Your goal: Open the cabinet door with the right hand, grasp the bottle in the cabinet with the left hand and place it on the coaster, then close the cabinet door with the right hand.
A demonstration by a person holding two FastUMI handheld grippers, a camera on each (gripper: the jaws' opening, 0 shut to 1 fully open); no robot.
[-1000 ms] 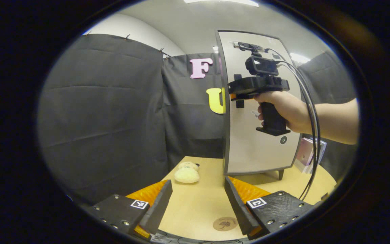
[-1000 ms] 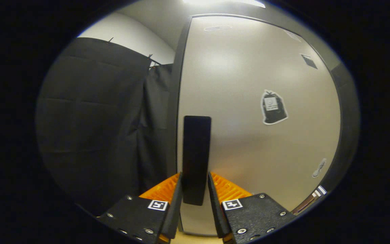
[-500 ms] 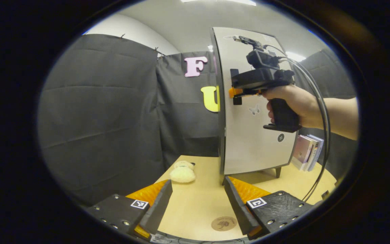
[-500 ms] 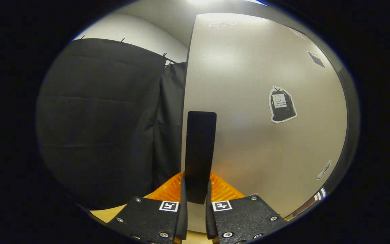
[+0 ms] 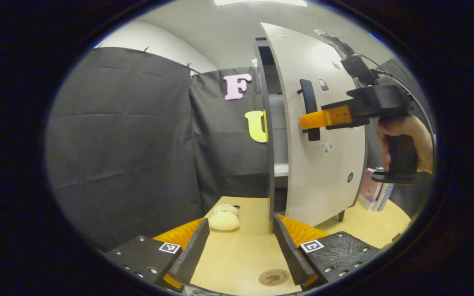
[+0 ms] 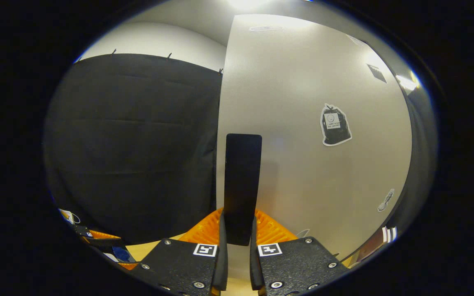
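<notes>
A: In the left gripper view, the left gripper (image 5: 240, 246) waits with jaws apart over the table (image 5: 237, 250), the coaster (image 5: 274, 277) just beside its fingers; the cabinet door (image 5: 323, 164) stands ajar.

B: The bottle?

A: Hidden.

B: In the right gripper view, the right gripper (image 6: 237, 240) clamps the handle (image 6: 242, 181). I'd swing the door wide, following its arc.

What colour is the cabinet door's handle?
Black. The handle, a vertical bar on the pale grey cabinet door, shows best in the right gripper view.
</notes>
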